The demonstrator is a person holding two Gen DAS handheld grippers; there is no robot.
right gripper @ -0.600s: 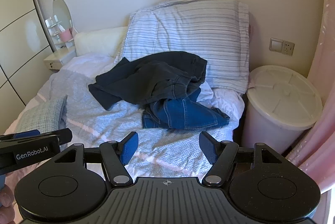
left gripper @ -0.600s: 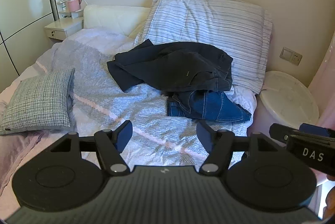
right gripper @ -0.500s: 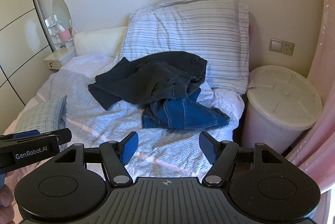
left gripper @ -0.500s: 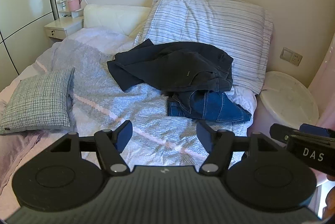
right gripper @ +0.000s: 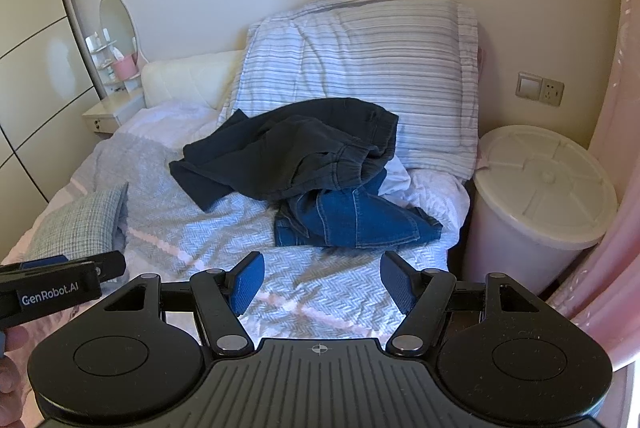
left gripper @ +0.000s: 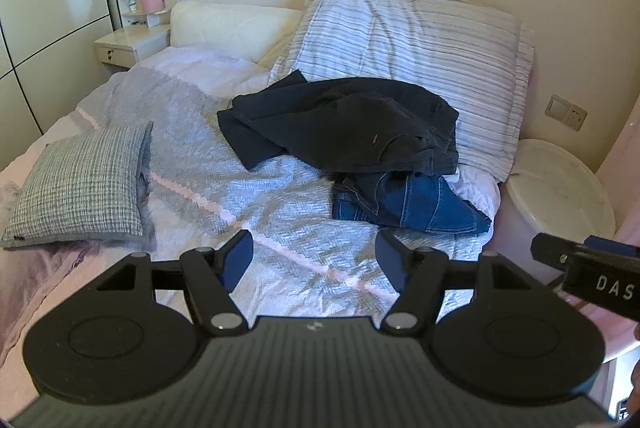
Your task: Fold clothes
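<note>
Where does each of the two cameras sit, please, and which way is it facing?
Left wrist: sits on the left claw, facing up the bed at the dark trousers; the right claw's side shows at right.
Right wrist: sits on the right claw, facing the blue jeans and white bin; the left claw and a fingertip show at left.
Shared: both garments, the striped pillow, open jaws.

Both wrist cameras look forward from the foot of the bed (left gripper: 200, 188) toward the headboard wall, well back from the dark trousers (left gripper: 344, 124) heaped on blue jeans (right gripper: 360, 220). The right view sits further right, nearer the white lidded bin (right gripper: 540, 184); both share the striped pillow (left gripper: 408, 40).
</note>
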